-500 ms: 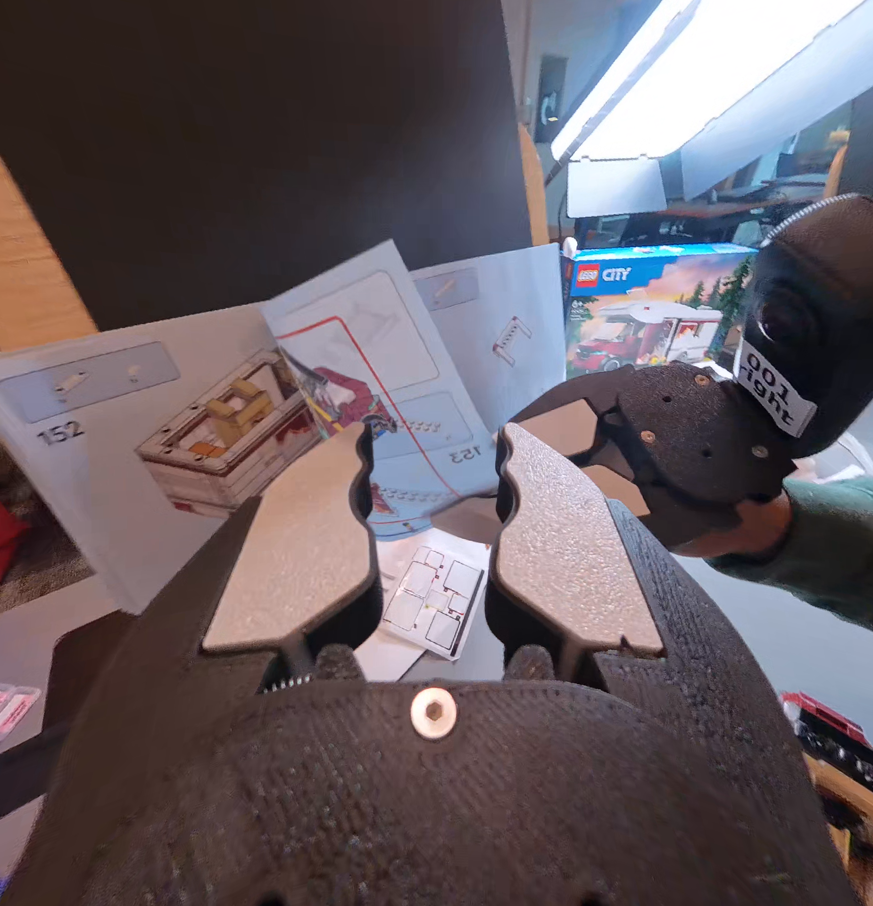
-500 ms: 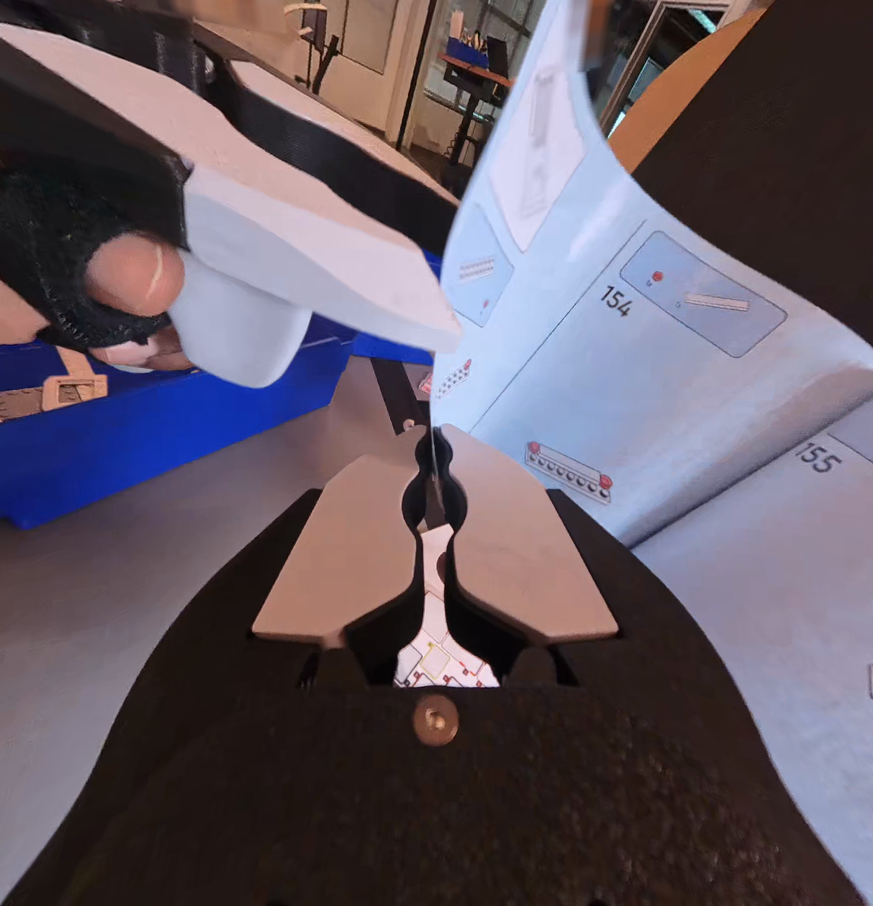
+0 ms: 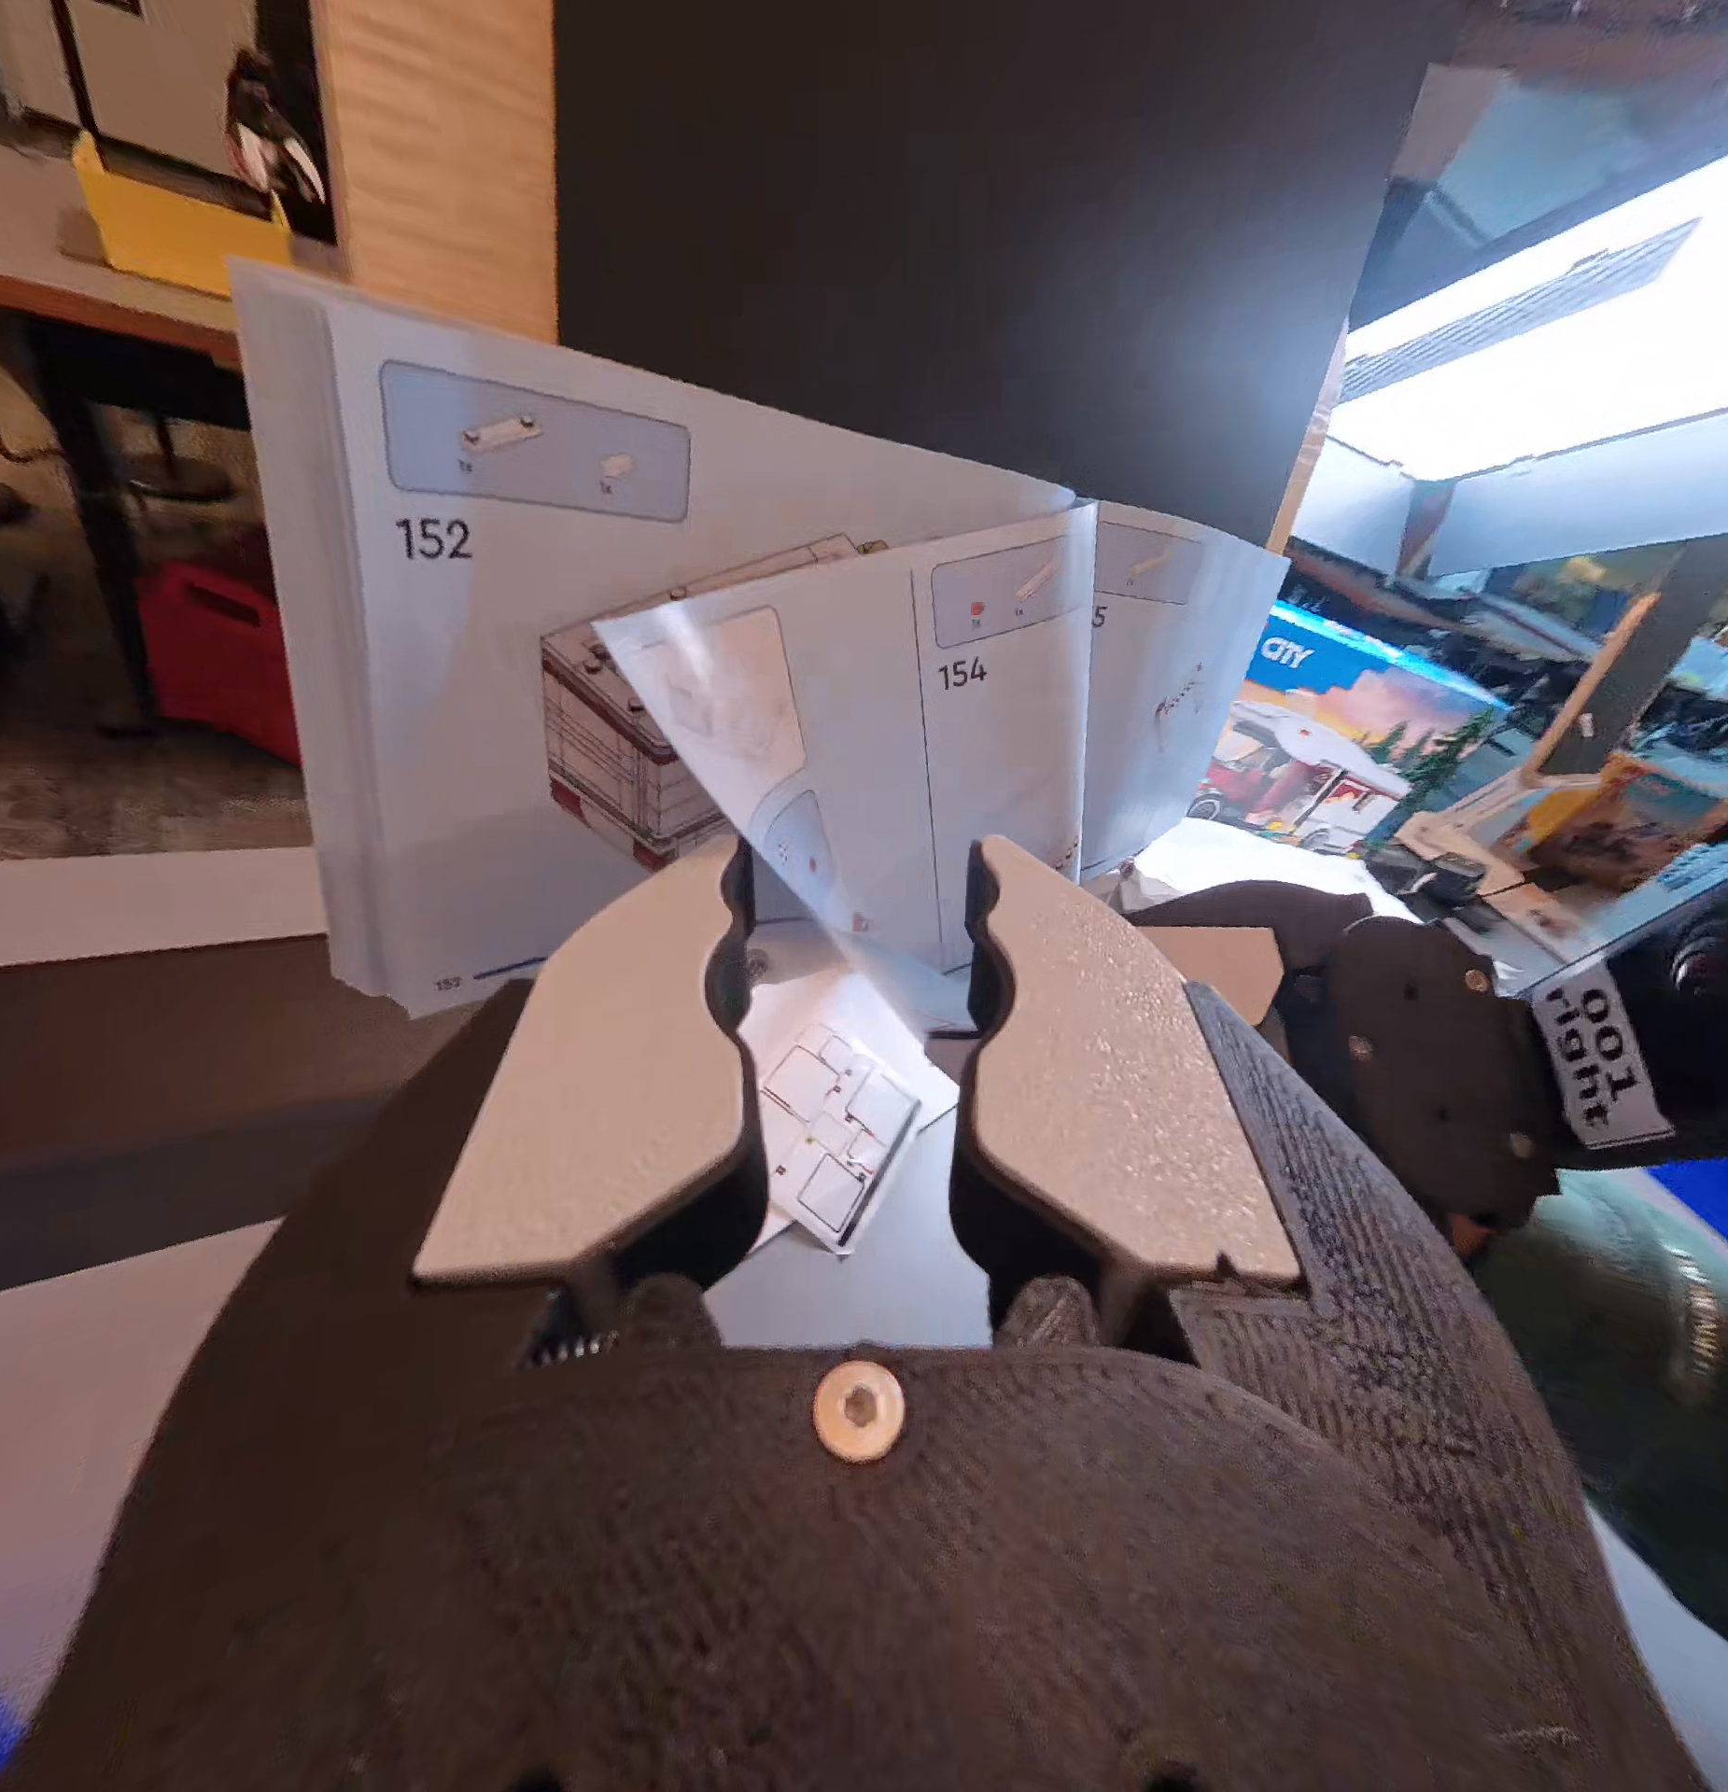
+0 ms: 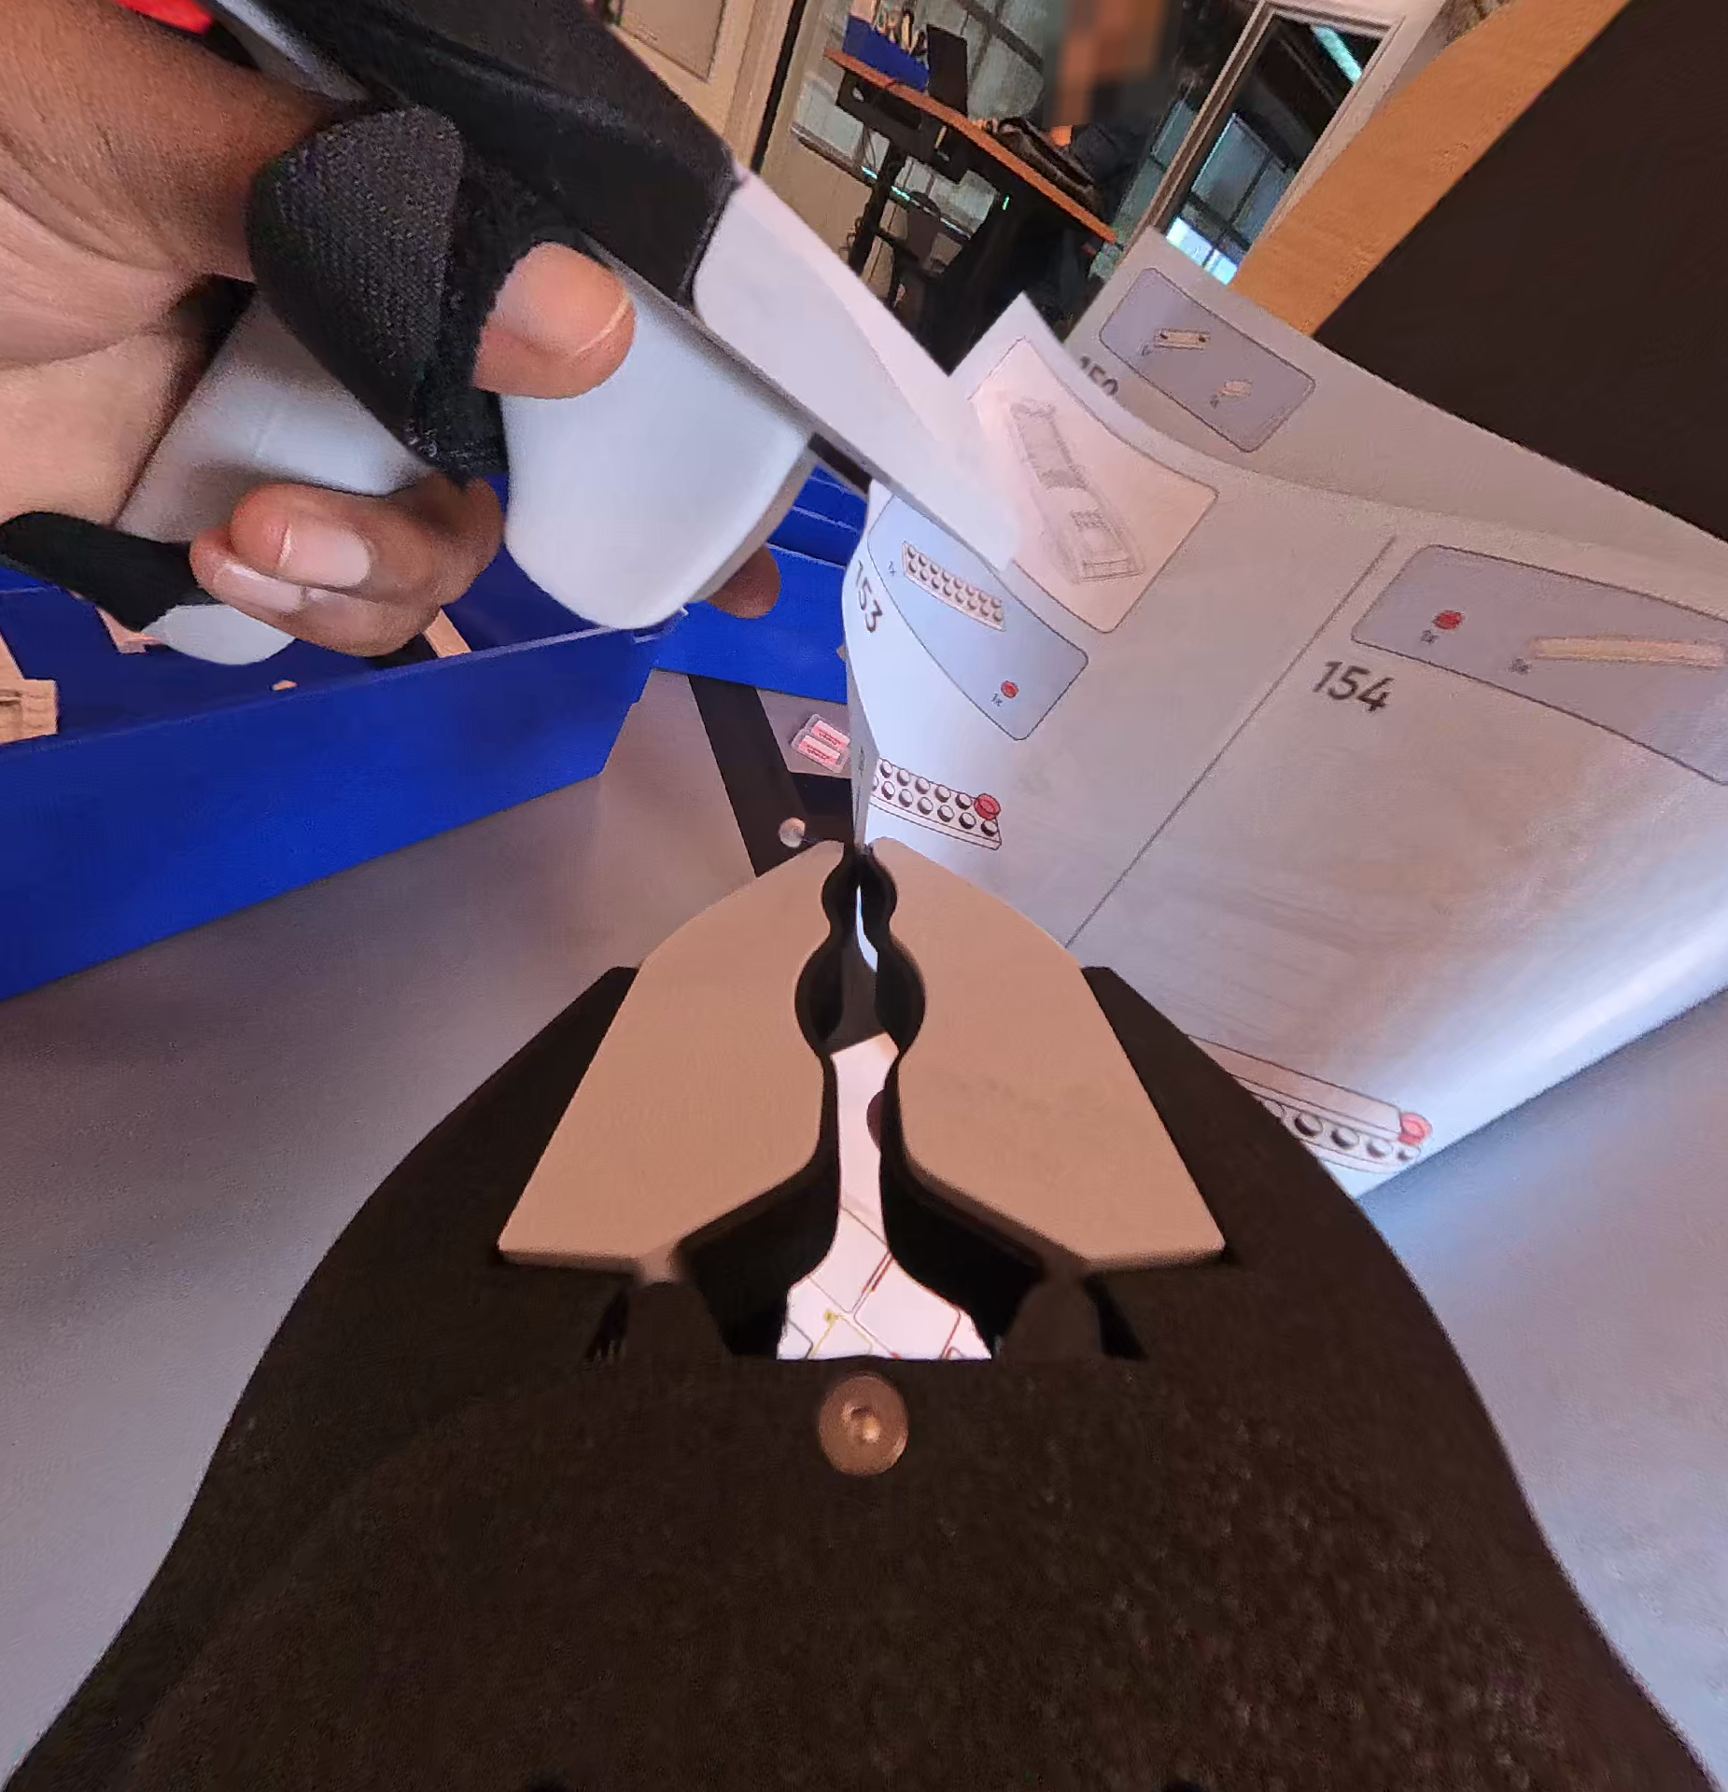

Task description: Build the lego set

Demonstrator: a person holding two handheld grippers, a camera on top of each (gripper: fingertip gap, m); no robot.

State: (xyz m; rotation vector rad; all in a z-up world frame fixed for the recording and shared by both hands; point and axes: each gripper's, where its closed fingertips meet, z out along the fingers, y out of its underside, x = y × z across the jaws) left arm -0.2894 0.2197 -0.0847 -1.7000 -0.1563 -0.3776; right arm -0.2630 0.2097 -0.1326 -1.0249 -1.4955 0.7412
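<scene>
A page (image 4: 957, 679) of the booklet (image 3: 510, 679) is being pinched by the right gripper (image 4: 862, 853); the left gripper's (image 3: 855, 873) fingers are being held apart around it, untouched.

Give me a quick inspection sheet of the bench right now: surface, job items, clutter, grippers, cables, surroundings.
Surface: grey table, dark strip across it.
Job's things: open booklet; one page lifted; sticker sheet lying flat under the grippers.
Clutter: blue tray holding pieces; toy box; small pink packets.
Grippers: right gripper shut on the page's edge; left gripper open, the page passing between its fingers without visible contact.
Cables: nothing seen.
Surroundings: dark panel behind the booklet, desks beyond.
</scene>
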